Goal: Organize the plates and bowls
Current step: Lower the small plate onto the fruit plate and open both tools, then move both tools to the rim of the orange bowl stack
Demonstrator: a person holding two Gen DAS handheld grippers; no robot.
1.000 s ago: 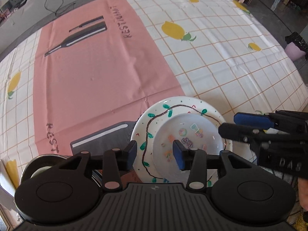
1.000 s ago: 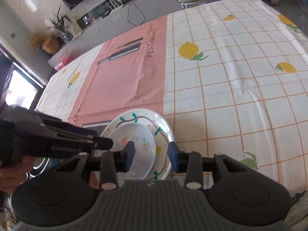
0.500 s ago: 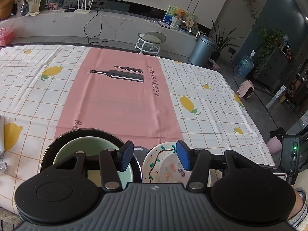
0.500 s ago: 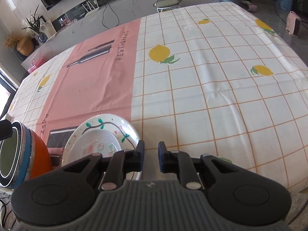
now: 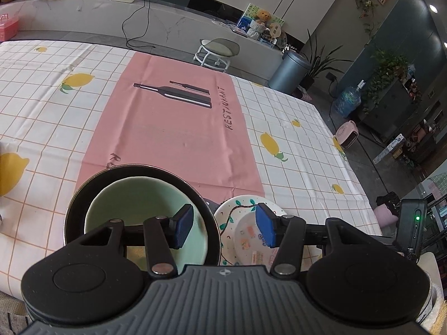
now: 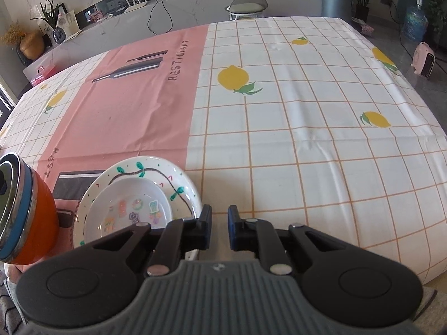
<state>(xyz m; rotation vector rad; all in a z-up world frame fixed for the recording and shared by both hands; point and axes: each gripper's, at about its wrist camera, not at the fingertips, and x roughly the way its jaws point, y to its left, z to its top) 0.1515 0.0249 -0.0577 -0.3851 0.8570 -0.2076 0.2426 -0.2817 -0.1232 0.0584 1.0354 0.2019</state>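
Left tool (image 5: 225, 229) now over green bowl (image 5: 139, 203), right tool (image 6: 217, 230) narrowed, empty.

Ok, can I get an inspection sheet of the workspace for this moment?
Surface: lemon-print tablecloth with a pink centre panel, lightly creased.
Job's things: small sticker-print dish sits on the vine-pattern plate; mint green bowl is nested in the orange bowl beside it.
Clutter: nothing seen.
Grippers: left tongs have just been opening, are open and hold nothing, above the two stacks; right tongs have just been closing to a narrow gap, nothing between them.
Cables: black cable hangs down the counter behind the table.
Surroundings: stool, grey bin, pink heater.
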